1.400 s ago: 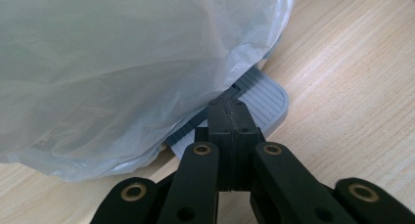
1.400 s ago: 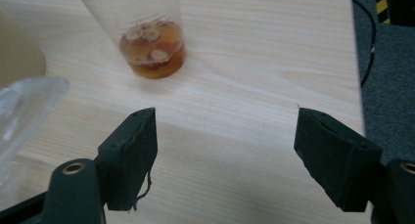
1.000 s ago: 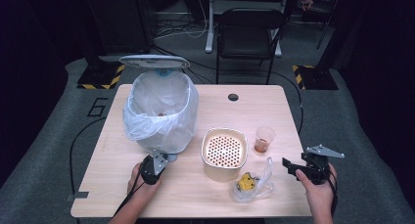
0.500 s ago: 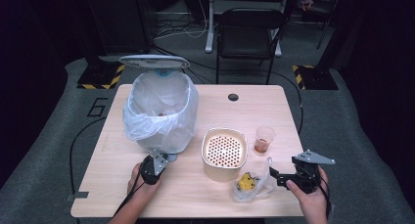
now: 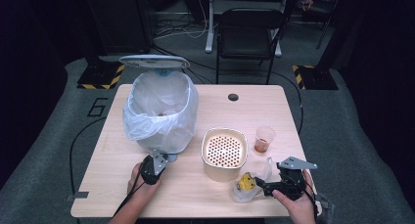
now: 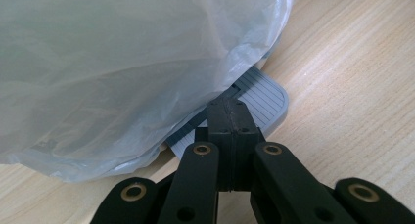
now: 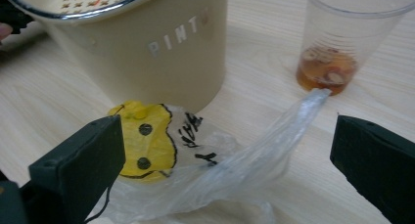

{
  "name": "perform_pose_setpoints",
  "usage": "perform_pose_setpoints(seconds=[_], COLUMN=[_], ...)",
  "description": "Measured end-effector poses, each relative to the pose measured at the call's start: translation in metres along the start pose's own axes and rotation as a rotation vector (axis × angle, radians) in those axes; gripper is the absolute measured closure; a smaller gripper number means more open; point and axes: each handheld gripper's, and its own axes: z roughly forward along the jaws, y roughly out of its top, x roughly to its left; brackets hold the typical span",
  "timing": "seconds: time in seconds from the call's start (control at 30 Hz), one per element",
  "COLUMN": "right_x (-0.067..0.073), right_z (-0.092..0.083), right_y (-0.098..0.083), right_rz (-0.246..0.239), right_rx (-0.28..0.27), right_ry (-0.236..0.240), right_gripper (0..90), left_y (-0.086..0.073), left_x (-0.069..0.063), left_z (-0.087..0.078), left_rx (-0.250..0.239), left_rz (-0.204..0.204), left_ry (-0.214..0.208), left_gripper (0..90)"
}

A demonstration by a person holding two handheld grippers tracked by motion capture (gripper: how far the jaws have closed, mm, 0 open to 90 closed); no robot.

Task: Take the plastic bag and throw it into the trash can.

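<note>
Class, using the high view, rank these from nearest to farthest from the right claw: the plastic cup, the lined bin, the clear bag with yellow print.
1. Clear bag, right at the right claw, on its left.
2. Plastic cup, just beyond.
3. Lined bin, far left.

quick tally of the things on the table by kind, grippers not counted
Bins: 1, the lidded pedal bin lined with a clear plastic bag
Containers: 1, the cream round container with a perforated top
Cups: 1, the clear plastic cup holding brown liquid
Bags: 1, the crumpled clear plastic bag with a yellow print
Total: 4
</note>
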Motion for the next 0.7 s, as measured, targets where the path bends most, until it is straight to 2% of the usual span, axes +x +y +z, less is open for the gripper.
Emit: perform_pose_setpoints(seconds=[0.17, 0.37, 0.5, 0.7], right_x=[0.009, 0.017, 0.025, 0.027], right_z=[0.002, 0.007, 0.014, 0.027], right_y=[-0.001, -0.005, -0.008, -0.013], right_rz=[-0.021, -0.031, -0.061, -0.057], right_rx=[0.012, 0.027, 0.047, 0.080], right_ry=[0.033, 0.046, 0.063, 0.073], right_gripper=[0.0, 0.0, 0.0, 0.0], left_y=[0.000, 0.000, 0.000, 0.000], left_x=[0.000, 0.000, 0.000, 0.000], left_z=[0.000, 0.000, 0.000, 0.000], left_rx=[0.000, 0.000, 0.001, 0.000], left_rz=[-0.001, -0.001, 0.000, 0.000], left_ry=[0.000, -0.001, 0.001, 0.001], left_gripper=[90.0, 90.0, 90.0, 90.0])
